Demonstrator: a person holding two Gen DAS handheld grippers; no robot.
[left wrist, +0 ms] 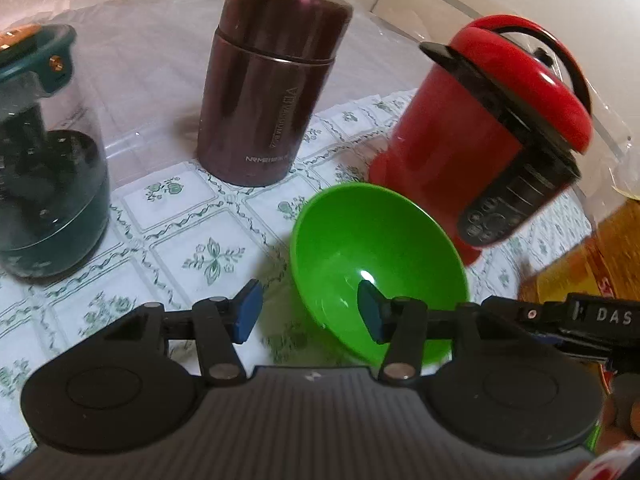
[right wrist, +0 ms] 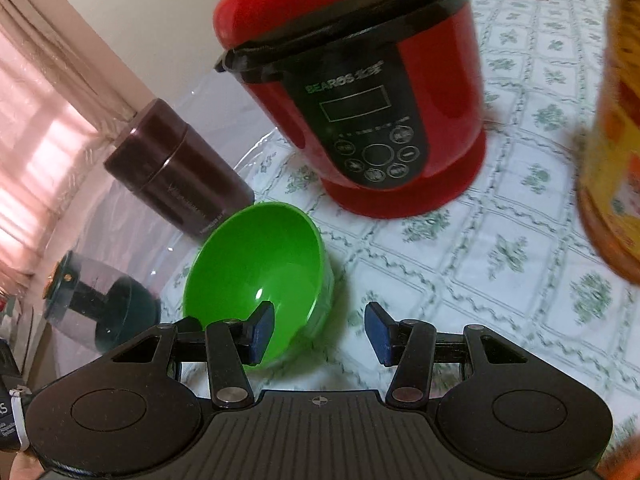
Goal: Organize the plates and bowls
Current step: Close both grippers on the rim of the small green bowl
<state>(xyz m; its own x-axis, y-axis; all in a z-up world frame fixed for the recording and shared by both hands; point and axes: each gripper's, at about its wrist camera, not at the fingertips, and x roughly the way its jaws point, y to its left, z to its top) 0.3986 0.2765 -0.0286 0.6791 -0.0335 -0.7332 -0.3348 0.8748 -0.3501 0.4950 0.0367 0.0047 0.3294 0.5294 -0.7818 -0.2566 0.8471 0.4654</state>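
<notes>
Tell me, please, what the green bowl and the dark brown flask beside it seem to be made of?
Green bowl: probably plastic, glossy; the colour is even and saturated, with a small soft highlight inside and a thin rim. Dark brown flask: likely metal with a shiny maroon coating; long vertical reflections run down its body, and a fine seam separates the lid. Neither can be confirmed by look alone.

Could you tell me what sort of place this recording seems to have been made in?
Most likely a home dining or kitchen table. A floral tablecloth under clear plastic covers it, and household items stand on it: a red electric cooker, a maroon food flask and a green bowl. A pink curtain hangs behind.
</notes>
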